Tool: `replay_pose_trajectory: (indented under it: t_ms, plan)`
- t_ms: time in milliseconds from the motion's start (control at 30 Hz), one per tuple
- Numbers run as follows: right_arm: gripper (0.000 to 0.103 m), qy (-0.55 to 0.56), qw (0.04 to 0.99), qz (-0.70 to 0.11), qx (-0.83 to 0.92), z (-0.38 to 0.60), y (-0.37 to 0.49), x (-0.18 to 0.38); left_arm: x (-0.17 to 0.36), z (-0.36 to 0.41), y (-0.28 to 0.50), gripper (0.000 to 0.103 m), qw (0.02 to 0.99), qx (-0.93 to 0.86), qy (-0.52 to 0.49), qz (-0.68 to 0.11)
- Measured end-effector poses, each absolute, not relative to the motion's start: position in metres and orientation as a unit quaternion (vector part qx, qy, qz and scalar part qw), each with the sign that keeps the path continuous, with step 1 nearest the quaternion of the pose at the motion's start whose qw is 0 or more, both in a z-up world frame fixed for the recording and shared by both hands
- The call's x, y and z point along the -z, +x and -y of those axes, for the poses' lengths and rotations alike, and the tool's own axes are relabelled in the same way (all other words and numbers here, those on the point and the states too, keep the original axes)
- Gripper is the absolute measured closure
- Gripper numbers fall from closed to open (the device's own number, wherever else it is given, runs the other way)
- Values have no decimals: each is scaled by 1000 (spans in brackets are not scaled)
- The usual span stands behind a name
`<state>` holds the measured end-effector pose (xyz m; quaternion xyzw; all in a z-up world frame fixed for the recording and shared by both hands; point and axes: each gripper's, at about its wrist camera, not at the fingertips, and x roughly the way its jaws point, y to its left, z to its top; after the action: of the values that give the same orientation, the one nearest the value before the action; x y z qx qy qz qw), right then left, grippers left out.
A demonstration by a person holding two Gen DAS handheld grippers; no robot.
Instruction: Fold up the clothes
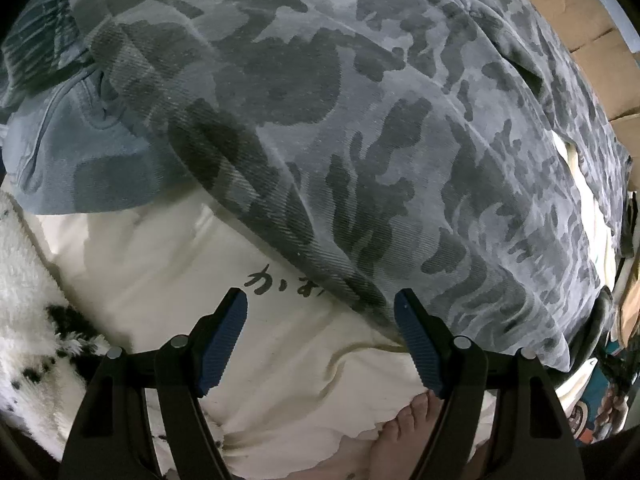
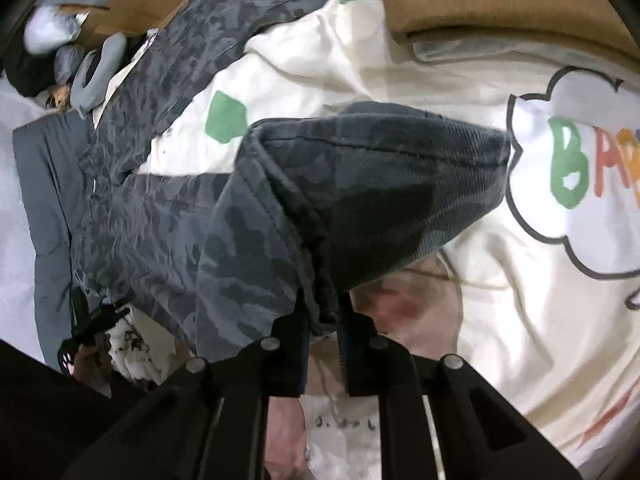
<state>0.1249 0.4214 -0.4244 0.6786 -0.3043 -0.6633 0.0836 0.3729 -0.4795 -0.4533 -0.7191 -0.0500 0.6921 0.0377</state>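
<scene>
Camouflage trousers (image 2: pixel 168 184), grey, patterned in darker blotches. In my right wrist view their long axis runs from the bunched end at 6 o'clock, gripped, up toward 11 o'clock, where the legs lie stretched across a cream sheet (image 2: pixel 500 320). In my left wrist view the same cloth (image 1: pixel 360 120) fills the upper field, its lower edge slanting from 9 o'clock down to 5 o'clock.

My right gripper (image 2: pixel 324 320): fingers nearly closed, pinching a thick seamed fold of the trousers between them.

My left gripper (image 1: pixel 321 312): blue pads (image 1: pixel 224 340) spread wide, nothing between them; it hangs over the sheet just beside the trouser edge.

Surroundings: a fluffy white spotted fabric (image 1: pixel 28 280) at 8 o'clock, my bare foot (image 1: pixel 400 436) at 6 o'clock, brown cardboard (image 1: pixel 580 20) at 1 o'clock.
</scene>
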Motion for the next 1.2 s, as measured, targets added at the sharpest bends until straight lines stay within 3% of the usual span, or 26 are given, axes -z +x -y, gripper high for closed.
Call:
replay_pose_trajectory:
  t_ms: [367, 600, 700, 767, 900, 1200]
  plan:
    - [95, 695, 77, 298, 649, -425, 174, 381, 454, 472, 365, 26, 44, -696, -713, 68]
    - [95, 720, 63, 305, 620, -429, 211, 363, 453, 482, 359, 26, 44, -705, -697, 123]
    - [95, 728, 58, 306, 610, -429, 222, 355, 465, 538, 318, 26, 40, -707, -692, 140]
    - [95, 738, 52, 309, 598, -429, 231, 352, 472, 520, 340, 26, 37, -709, -689, 145]
    - [95, 756, 37, 318, 572, -429, 247, 350, 507, 577, 309, 26, 30, -708, -687, 163]
    - [95, 798, 21, 302, 522, -421, 271, 357, 502, 604, 288, 26, -5, -736, -648, 197]
